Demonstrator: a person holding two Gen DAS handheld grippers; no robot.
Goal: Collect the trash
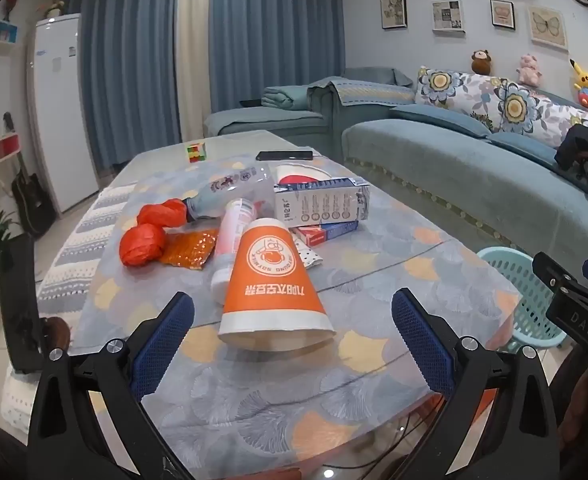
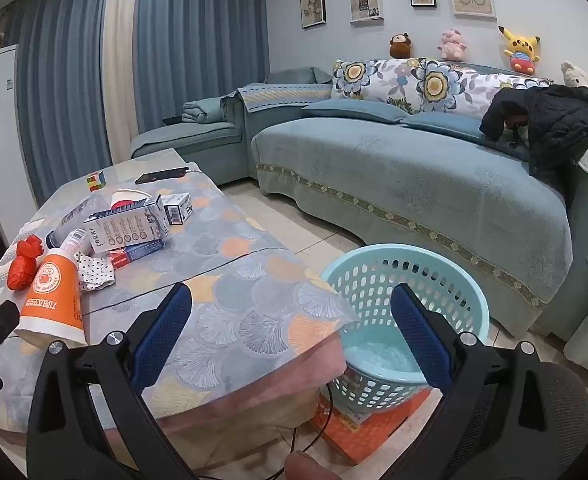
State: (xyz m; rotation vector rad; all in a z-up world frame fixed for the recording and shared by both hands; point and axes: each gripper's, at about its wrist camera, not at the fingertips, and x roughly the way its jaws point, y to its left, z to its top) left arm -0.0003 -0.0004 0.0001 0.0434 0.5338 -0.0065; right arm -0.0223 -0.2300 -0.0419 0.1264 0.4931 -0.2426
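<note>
Orange cup (image 1: pixel 272 280) sideways, mouth toward camera

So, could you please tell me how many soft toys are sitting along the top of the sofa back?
4: a brown monkey, a pink toy, a yellow one and a pale bear behind the black jacket, which may hide more.

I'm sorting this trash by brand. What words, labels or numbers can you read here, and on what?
"DAS": white letters on the black body of the right gripper, cut off at the frame edge.
Orange paper cup: large white characters and a ring of letters around a round logo, upside down, not readable.
White carton: small print, too blurred.
Red and blue box: too small.
</note>
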